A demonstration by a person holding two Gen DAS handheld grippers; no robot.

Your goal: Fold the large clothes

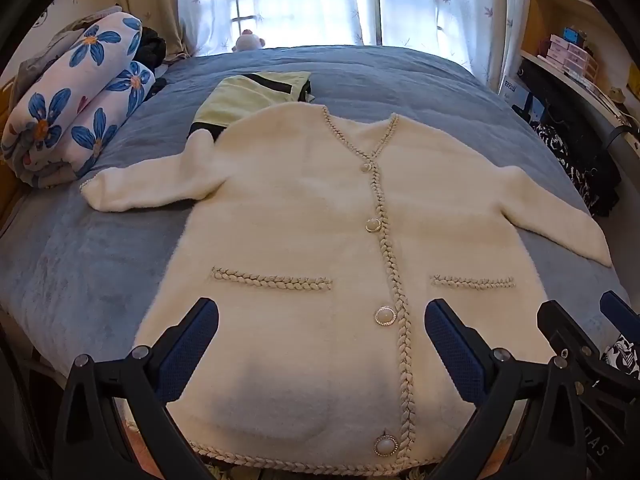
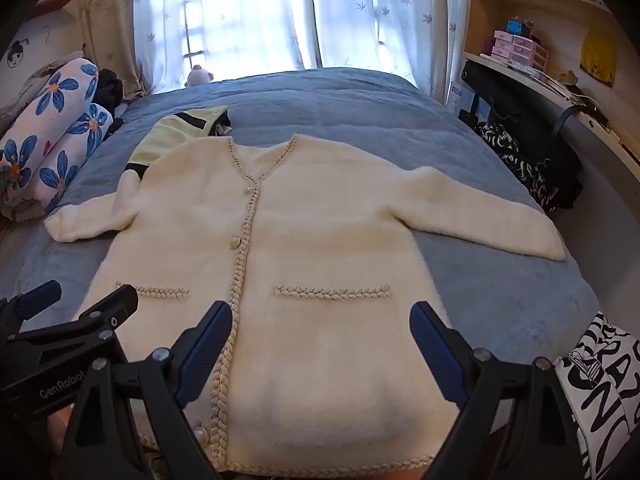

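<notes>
A cream fluffy cardigan [image 1: 304, 216] [image 2: 304, 240] with braided trim and pearl buttons lies flat, front up, on the blue bed [image 1: 400, 80] [image 2: 340, 112]. Both sleeves stretch out sideways. My left gripper [image 1: 320, 324] hovers open above the hem, straddling the button placket. My right gripper [image 2: 322, 326] hangs open over the lower right pocket, nothing between its fingers. The right gripper [image 1: 576, 320] also shows at the left wrist view's right edge, and the left gripper [image 2: 80, 300] shows at the right wrist view's left edge. A folded pale green garment [image 1: 256, 96] [image 2: 180, 132] lies behind the cardigan's left shoulder.
A rolled blue-flowered blanket [image 1: 76, 104] [image 2: 52, 132] sits on the bed's left side. Black-and-white patterned cloth [image 1: 576, 168] [image 2: 516, 164] hangs by the right edge, beside a desk and shelves [image 2: 532, 60]. A small plush toy [image 1: 250, 40] rests by the curtained window.
</notes>
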